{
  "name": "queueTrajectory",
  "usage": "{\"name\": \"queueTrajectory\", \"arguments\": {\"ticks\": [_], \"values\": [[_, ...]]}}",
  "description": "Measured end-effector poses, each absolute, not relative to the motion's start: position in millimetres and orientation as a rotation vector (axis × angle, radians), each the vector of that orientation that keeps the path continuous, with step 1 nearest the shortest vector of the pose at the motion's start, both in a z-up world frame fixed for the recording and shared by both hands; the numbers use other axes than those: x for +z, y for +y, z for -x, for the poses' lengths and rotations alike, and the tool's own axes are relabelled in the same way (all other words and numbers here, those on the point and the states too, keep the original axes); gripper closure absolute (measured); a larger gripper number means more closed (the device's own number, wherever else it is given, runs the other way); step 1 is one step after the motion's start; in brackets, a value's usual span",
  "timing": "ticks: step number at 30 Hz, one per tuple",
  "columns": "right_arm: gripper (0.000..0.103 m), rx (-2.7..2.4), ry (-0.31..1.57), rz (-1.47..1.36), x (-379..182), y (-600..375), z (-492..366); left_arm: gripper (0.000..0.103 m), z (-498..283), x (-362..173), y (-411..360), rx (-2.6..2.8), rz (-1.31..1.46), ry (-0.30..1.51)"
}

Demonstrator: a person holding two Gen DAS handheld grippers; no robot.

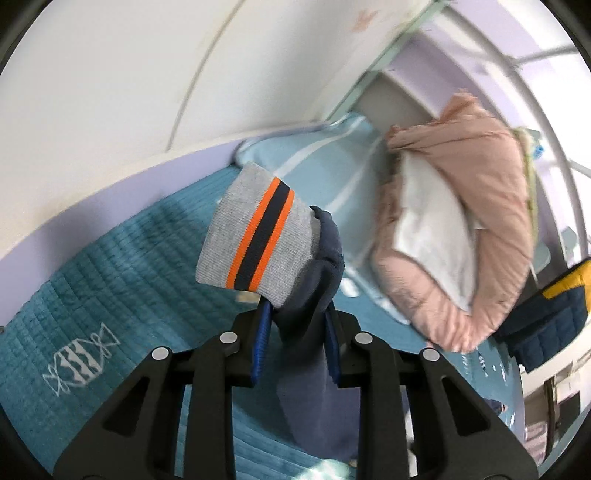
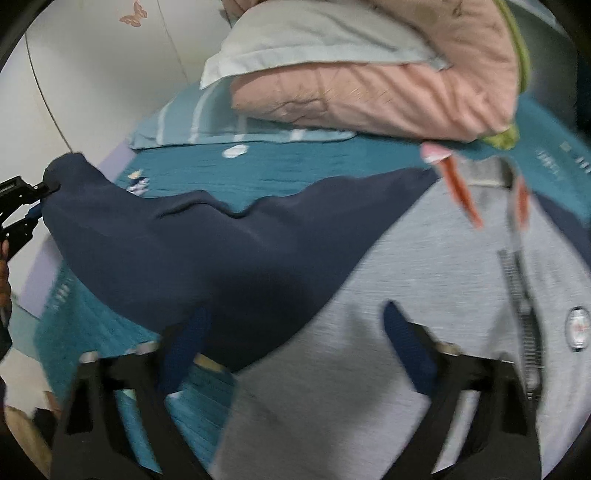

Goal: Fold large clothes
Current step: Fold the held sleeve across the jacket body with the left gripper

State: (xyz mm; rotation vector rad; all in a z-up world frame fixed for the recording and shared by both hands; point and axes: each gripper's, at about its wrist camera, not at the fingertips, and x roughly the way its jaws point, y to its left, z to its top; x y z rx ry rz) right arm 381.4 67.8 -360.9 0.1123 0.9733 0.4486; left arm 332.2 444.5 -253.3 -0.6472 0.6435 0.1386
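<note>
— So what's the garment look like rn?

— Zip-up jacket point(image 2: 369, 332), grey body w/ navy sleeves. Sleeve point(image 2: 177, 236) stretches out to the left over the bed. Cuff point(image 1: 255, 229) is grey rib knit w/ two orange stripes around a navy one. Metal zipper point(image 2: 521, 306) runs down the front, orange drawcords point(image 2: 460, 192) near the collar, small round badge point(image 2: 578, 328) beside the zip.

— Grippers?

— Left gripper point(image 1: 295, 332) is pinching the navy sleeve just below the cuff, blue pads pressed into the fabric, cuff sticking up past the fingertips. Right gripper point(image 2: 295, 339) has its fingers spread wide, hovering low over the jacket body at the sleeve seam; can't tell if it touches.

— Surface + room?

— Jacket lies on a bed w/ a teal quilted cover point(image 1: 92, 295), stitched in a grid, white line emblem on it. Light blue striped pillow point(image 1: 321, 158) at the head. Puffy pink duvet point(image 1: 480, 206) folded around a white pillow point(image 1: 432, 229), resting on the bed past the jacket. White wall point(image 1: 129, 74) w/ lavender trim, butterfly sticker point(image 2: 133, 14) on it.
</note>
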Motion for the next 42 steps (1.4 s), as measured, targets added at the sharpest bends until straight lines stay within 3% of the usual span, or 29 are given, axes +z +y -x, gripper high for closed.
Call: {"name": "queueTrajectory", "arguments": {"ticks": [1,2,3,6,11,17,25,34,36,37,42], "values": [[0.054,0.463,1.002,-0.138,-367.5,71.0,-386.9,0.078,-329.1,-241.9,432.3,0.131,0.621,0.627],[0.072,0.472,1.019,-0.153,-372.0,73.1,-390.2,0.078,-327.5,-233.3,422.7,0.126,0.607,0.614],[0.082,0.478,1.042,-0.163,-379.5,76.1,-394.4,0.078,-326.3,-224.4,411.0,0.118,0.596,0.603],[0.087,0.486,1.104,-0.205,-405.5,79.0,-407.0,0.078,-326.3,-200.4,373.0,0.072,0.554,0.571],[0.082,0.585,1.119,-0.343,-389.0,52.1,-414.8,0.078,-341.7,-172.9,298.4,-0.034,0.517,0.556],[0.073,0.435,1.004,-0.341,-343.9,-79.1,-401.7,0.078,-389.9,-173.1,163.3,-0.201,0.476,0.614],[0.065,0.033,0.921,-0.336,-337.5,-293.1,-375.1,0.078,-441.2,-259.8,-18.1,-0.289,0.322,0.795],[0.063,-0.213,0.919,-0.465,-372.4,-441.0,-344.1,0.075,-459.7,-365.5,-99.8,-0.343,0.165,1.066],[0.059,-0.231,0.901,-0.507,-374.2,-461.1,-347.8,0.063,-456.8,-370.4,-106.4,-0.370,0.164,1.078],[0.059,-0.238,0.886,-0.536,-374.7,-472.4,-351.0,0.051,-455.5,-368.9,-107.7,-0.401,0.180,1.082],[0.055,-0.271,0.806,-0.675,-375.3,-520.2,-372.9,0.033,-441.3,-341.4,-116.8,-0.551,0.257,1.016]]}}
